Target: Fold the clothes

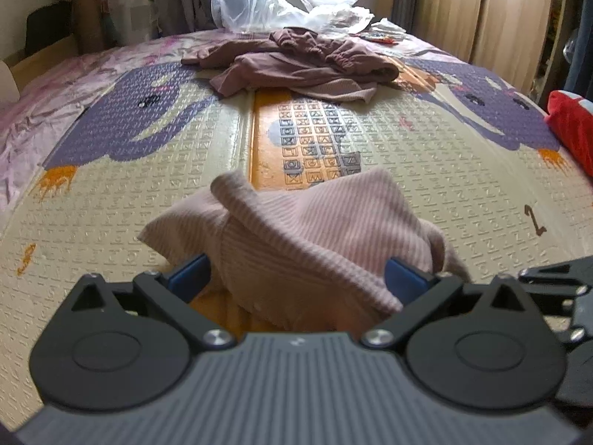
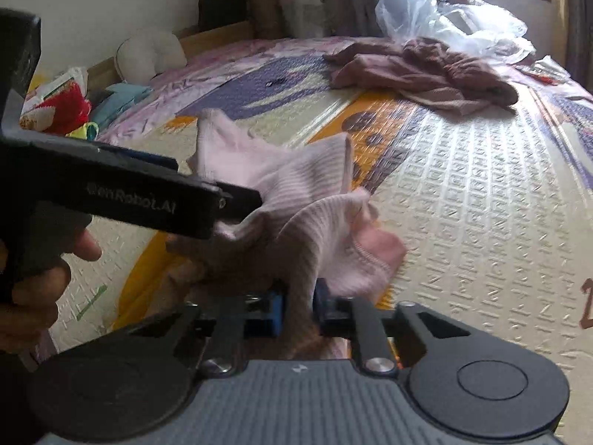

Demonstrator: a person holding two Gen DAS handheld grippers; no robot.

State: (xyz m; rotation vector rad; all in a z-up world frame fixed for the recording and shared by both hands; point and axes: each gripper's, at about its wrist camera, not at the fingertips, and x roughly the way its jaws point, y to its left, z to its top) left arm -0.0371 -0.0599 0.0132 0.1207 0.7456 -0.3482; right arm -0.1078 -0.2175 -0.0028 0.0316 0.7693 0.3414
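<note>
Right wrist view shows the right gripper [image 2: 296, 306] clenched on a bunched strip of the pink top [image 2: 315, 200], the ribbed cloth pinched between its blue pads [image 2: 277, 309] and rising away from them toward the mat [image 2: 481, 193]. The left gripper [image 2: 237, 200] comes in from the left of that view, its tip buried in the same cloth just beyond the right one, so both tools meet the garment at almost one spot. In the left wrist view the left gripper [image 1: 296, 274] has its jaws spread wide with a thick fold of the top [image 1: 296, 233] heaped between them; whether the pads press it I cannot tell. The top lies crumpled on the near part of the mat [image 1: 444, 185], straight ahead of both tools, with no clear long axis. The brown clothes [image 1: 296, 63] sit well apart at the far end. My judgement: the next move depends on drawing the two grips apart sideways to stretch an edge.
</note>
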